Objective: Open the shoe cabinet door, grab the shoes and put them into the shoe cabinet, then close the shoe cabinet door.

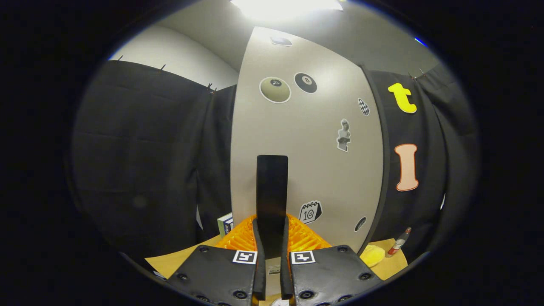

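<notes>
Booth with black cloth walls and a tan table [178, 259] underneath, bright light overhead. Starting at the tongs [272, 238]: they're drawn in narrow, both fingers pressed against the sides of a tall dark handle [272, 187] that stands upright between them. That handle sits on the shoe cabinet door [306, 140], a big pale panel right in front, dotted with stickers, like a couple of billiard balls up top, a little statue figure and a calendar one lower down. Just past the fingertips, at the foot of the door, there's an orange ribbed thing [304, 238], can't really tell what it is. Left of the door a small box [225, 224] stands on the table. Off to the right, a yellow lump [372, 255] and a small bottle with a red cap [398, 243] sit on the table near the cloth.
</notes>
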Motion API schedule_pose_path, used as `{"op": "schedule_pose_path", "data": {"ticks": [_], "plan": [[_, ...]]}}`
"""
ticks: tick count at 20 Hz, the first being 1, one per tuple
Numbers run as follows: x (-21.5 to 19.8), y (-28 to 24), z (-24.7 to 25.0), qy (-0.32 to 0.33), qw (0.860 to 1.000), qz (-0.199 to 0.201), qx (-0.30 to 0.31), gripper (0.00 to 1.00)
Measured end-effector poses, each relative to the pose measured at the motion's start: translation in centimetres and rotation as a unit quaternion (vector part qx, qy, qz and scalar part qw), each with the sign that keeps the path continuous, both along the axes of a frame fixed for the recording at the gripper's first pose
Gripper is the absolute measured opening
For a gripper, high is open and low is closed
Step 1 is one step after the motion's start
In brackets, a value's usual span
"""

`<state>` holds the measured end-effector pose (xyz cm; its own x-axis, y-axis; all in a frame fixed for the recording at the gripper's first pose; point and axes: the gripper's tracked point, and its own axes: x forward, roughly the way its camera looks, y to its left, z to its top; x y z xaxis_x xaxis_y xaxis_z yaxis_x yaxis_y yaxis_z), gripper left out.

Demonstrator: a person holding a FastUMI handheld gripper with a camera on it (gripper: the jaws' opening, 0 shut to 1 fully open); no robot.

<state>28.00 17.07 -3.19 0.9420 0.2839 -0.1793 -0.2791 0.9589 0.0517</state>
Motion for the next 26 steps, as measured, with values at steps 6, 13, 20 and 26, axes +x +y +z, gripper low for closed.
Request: {"op": "schedule_pose_path", "data": {"ticks": [6, 13, 20, 26], "plan": [[-1.4, -1.6, 0.4, 0.001, 1.0, -0.013, 0.002, 0.15], [-3.8, -5.1, 0.9, 0.005, 0.999, -0.036, 0.001, 0.14], [-5.6, -10.2, 1.3, 0.007, 0.997, -0.08, -0.008, 0.14], [-6.3, -14.4, 1.5, 0.005, 0.992, -0.126, -0.021, 0.13]]}}
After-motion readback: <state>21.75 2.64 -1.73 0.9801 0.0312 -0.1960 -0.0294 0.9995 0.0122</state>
